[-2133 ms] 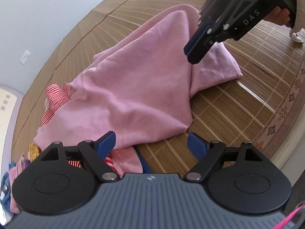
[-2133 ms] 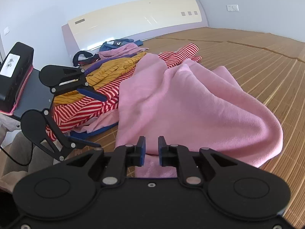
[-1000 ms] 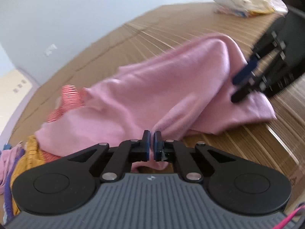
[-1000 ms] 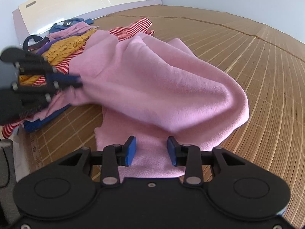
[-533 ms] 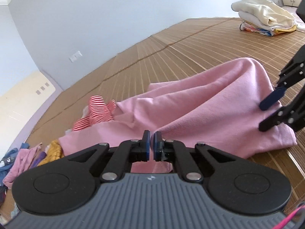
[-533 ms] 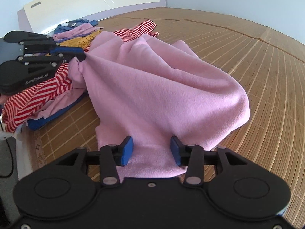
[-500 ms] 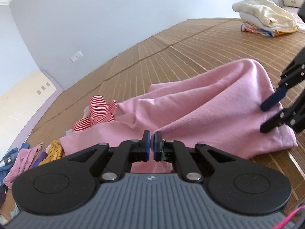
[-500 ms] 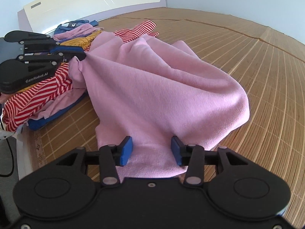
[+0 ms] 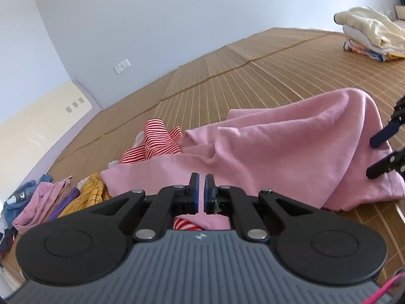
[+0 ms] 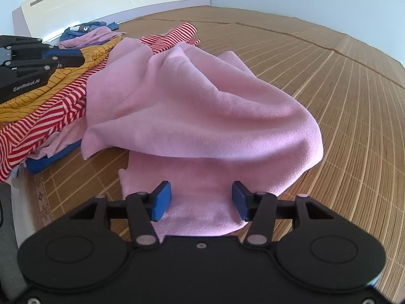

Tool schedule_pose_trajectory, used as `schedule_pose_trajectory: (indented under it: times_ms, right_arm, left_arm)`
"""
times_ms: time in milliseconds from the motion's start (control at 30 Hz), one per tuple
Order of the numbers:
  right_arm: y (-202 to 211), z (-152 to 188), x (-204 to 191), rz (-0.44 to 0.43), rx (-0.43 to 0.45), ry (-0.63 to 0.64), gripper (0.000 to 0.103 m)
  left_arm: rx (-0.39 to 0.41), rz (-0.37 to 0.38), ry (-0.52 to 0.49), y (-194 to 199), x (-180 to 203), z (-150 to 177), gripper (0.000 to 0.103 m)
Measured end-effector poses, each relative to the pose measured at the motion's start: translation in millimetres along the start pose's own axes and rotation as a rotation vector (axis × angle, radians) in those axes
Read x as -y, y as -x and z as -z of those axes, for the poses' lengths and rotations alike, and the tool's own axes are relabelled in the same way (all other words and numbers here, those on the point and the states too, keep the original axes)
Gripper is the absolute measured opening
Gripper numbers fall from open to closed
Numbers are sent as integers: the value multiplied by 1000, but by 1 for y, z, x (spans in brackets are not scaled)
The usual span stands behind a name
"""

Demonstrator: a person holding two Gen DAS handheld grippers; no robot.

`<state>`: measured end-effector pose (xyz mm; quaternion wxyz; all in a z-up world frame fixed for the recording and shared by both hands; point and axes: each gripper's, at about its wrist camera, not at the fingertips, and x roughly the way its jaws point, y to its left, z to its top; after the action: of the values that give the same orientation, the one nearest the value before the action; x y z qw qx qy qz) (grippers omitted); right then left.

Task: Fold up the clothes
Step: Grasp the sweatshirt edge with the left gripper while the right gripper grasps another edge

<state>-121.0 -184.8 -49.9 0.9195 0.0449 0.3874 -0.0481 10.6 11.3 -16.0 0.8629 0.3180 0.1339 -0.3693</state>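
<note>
The soft pink fleece garment (image 10: 202,106) lies in a rumpled heap on the woven bamboo mat (image 10: 354,96), with one side draped over a pile of other clothes. The left gripper (image 9: 201,193) has its blue pads almost together, and a bit of pink cloth seems to sit between them, so I think it is pinching an edge. The right gripper (image 10: 201,200) stands wide open over the near flap of the pink cloth and holds nothing. The cloth is thick, fuzzy and floppy, with big round folds. It could slip out of the thin pinch if the left side pulls hard. The red-and-white striped top (image 10: 45,116) lies under the pink cloth, so it could get dragged along too. The mustard yellow top with dark thin stripes (image 10: 83,58) sits close by. The mat is made of smooth hard slats, so the cloth may slide and bunch up.
</note>
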Motion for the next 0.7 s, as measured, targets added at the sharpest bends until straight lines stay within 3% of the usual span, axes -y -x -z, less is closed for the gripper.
schedule_pose_trajectory:
  times_ms: [167,300,367,400,467,567,700]
  right_arm:
    - [-1,0,0,5,-7,3,56]
    - [-2,-1,0,-1,-4,1,57]
    - [-2,-1,1,-7,-1,0,57]
    - [0,0,2,-10,1,1,57]
    - [2,1,3,-17,8,2,58]
    - [5,3,4,-30,17,3,60]
    - [8,7,7,-41,27,-8,61]
  left_arm:
    - [-18,100,-36,1,17,4,6]
    - [-14,270,-44,0,35,2,7]
    - [-19,304,-77,-4,48,2,14]
    - [-26,314,-103,-6,56,4,24]
    - [-41,325,-151,-11,69,7,32]
    - [-49,307,-196,-20,84,12,34]
    - [-59,273,-263,-31,99,19,44]
